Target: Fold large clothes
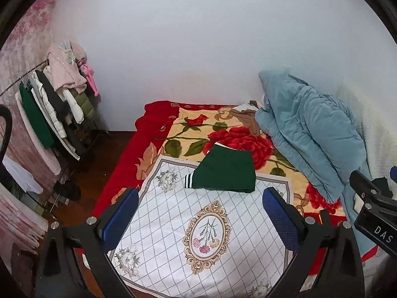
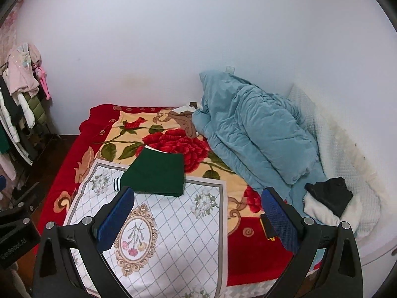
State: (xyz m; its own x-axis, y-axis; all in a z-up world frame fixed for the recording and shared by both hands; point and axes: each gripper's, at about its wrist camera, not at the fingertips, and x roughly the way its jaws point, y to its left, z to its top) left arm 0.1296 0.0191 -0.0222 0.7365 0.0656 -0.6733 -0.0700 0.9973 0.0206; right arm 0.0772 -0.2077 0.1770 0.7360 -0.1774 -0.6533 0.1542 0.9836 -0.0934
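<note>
A dark green garment lies folded into a flat rectangle on the far edge of a white floral cloth spread on the bed; a striped cuff sticks out at its left. It also shows in the right wrist view on the same cloth. My left gripper is open and empty, held above the cloth, short of the garment. My right gripper is open and empty, held above the cloth's right side.
A red rose blanket covers the bed. A blue quilt is heaped at the right, with a black and white garment beside it. A clothes rack stands at the left over a dark floor. White wall behind.
</note>
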